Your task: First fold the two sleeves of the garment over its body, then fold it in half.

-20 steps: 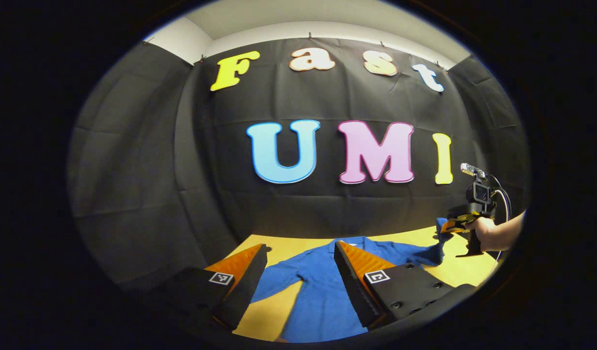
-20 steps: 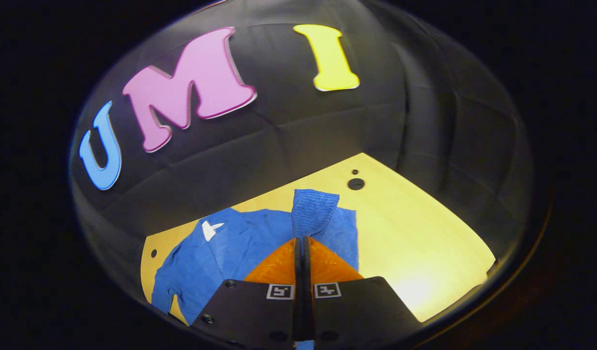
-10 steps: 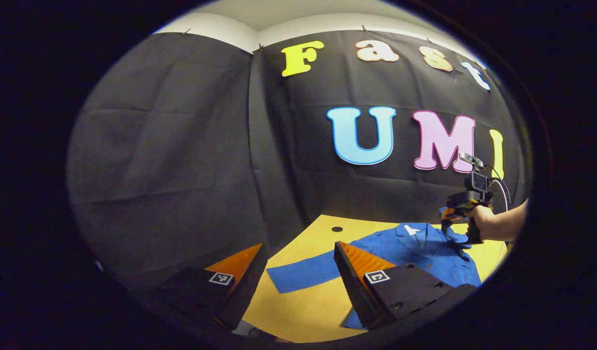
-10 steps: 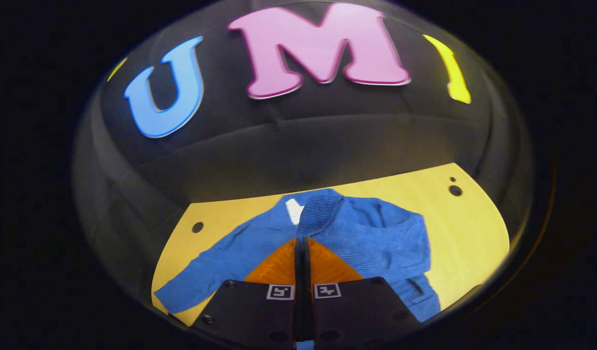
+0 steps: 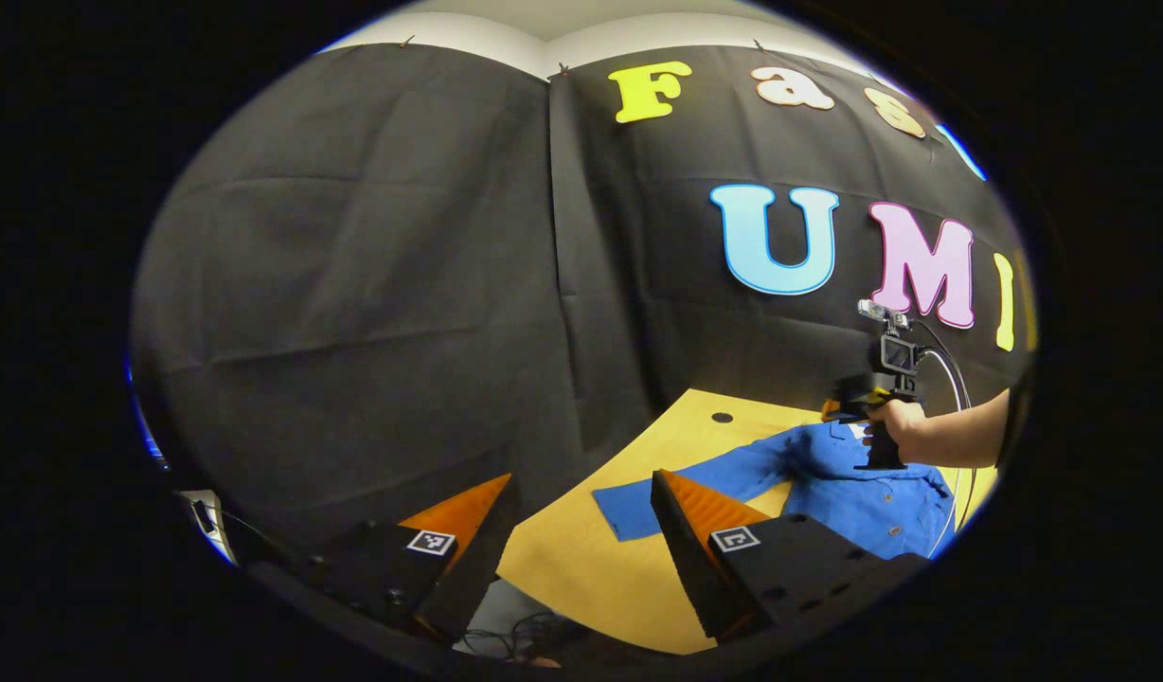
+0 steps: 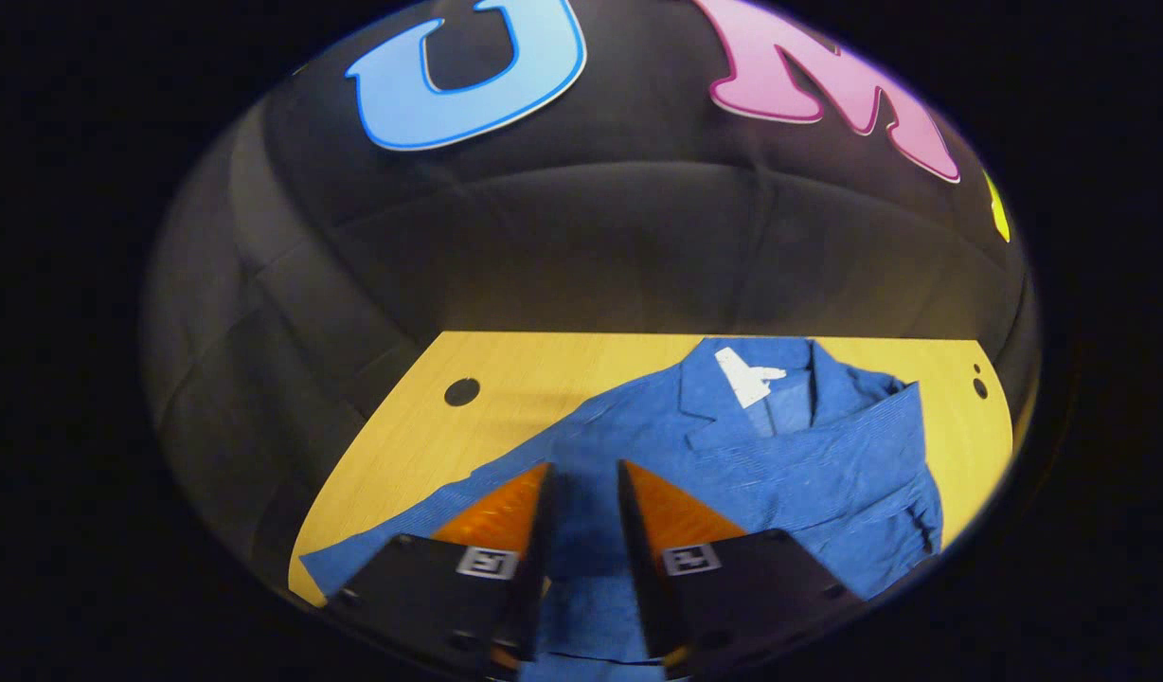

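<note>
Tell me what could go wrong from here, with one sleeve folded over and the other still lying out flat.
The right gripper stands open just above the folded sleeve; lifting away could snag it and undo the fold. The flat sleeve ends near the table edge, so the open left gripper might pinch only one cloth layer or drag the shirt askew.

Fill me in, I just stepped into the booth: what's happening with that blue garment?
A person with a gripper in each hand is folding a blue jacket on a yellow table. The right gripper hangs open over the jacket's body, where one sleeve already lies folded. The left gripper is open too, off by the table's edge. The other sleeve lies stretched out on the table, not yet folded.
</note>
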### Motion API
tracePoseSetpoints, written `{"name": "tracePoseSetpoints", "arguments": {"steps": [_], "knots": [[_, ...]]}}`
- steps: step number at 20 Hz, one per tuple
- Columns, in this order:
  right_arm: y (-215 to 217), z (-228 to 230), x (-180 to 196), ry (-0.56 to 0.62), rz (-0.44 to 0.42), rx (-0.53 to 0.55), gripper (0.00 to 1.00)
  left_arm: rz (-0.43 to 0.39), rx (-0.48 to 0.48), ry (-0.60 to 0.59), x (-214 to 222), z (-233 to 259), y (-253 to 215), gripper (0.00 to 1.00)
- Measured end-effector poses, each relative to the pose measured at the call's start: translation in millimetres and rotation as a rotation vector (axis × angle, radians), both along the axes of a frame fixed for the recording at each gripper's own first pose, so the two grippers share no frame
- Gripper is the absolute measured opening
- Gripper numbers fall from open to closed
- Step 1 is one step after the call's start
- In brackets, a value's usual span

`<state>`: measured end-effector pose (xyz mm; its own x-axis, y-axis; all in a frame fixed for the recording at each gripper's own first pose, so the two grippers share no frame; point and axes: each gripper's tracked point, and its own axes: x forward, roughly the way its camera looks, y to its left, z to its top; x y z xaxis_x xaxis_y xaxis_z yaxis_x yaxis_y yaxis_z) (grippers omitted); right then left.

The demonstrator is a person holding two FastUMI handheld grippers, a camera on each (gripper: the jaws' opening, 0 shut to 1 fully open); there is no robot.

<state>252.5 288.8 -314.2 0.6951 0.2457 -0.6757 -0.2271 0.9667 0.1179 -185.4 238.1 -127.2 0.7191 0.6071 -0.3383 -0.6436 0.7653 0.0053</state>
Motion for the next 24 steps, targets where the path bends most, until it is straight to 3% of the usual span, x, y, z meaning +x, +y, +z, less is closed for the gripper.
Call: {"name": "tracePoseSetpoints", "arguments": {"steps": [2,4,7,8,10,11,12,13,15,16,17,20,21,22,23,24], "knots": [[1.5,-3.4,-4.8,-0.016,0.018,-0.044,0.83,0.010,-0.020,0.015,-5.2,-9.7,1.4,0.80],[1.9,3.1,-14.5,-0.036,0.045,-0.058,0.95,0.009,-0.044,0.027,-4.7,-20.3,1.2,0.80],[-9.1,26.0,-23.9,-0.076,0.049,-0.032,0.92,0.000,-0.089,0.033,8.3,-41.9,6.9,0.80],[-12.9,35.7,-25.2,-0.091,0.041,-0.007,0.96,-0.003,-0.112,0.036,17.8,-49.0,9.5,0.81],[-21.5,55.9,-28.1,-0.111,0.042,0.024,0.91,-0.002,-0.198,0.057,34.7,-66.9,10.7,0.80],[-27.1,65.5,-30.8,-0.122,0.053,0.025,0.95,-0.002,-0.235,0.062,42.6,-75.2,13.1,0.81],[-33.7,75.4,-36.9,-0.135,0.071,0.019,0.90,-0.001,-0.266,0.073,51.6,-84.3,16.7,0.81],[-39.3,85.6,-45.8,-0.147,0.097,0.015,0.95,0.003,-0.296,0.099,61.1,-99.6,20.7,0.82],[-49.6,108.0,-66.7,-0.188,0.135,0.022,0.95,-0.013,-0.384,0.175,81.7,-129.6,23.5,0.81],[-54.8,119.0,-79.0,-0.213,0.147,0.030,0.91,-0.035,-0.441,0.207,95.1,-142.5,22.0,0.83],[-57.7,128.1,-91.6,-0.232,0.169,0.041,0.95,-0.043,-0.478,0.229,105.7,-155.7,25.9,0.83],[-75.3,142.1,-130.6,-0.243,0.243,0.017,0.95,-0.028,-0.530,0.293,135.0,-186.4,35.7,0.83],[-81.4,146.6,-141.8,-0.242,0.252,0.016,0.90,-0.022,-0.539,0.317,142.5,-195.7,38.3,0.83],[-88.6,152.7,-152.1,-0.244,0.246,0.023,0.95,-0.022,-0.538,0.333,149.7,-202.7,39.7,0.83],[-95.7,160.0,-161.3,-0.248,0.236,0.040,0.91,-0.023,-0.532,0.347,158.5,-209.7,39.1,0.83],[-101.9,166.2,-170.0,-0.248,0.223,0.052,0.95,-0.026,-0.521,0.356,165.6,-211.7,40.9,0.83]]}}
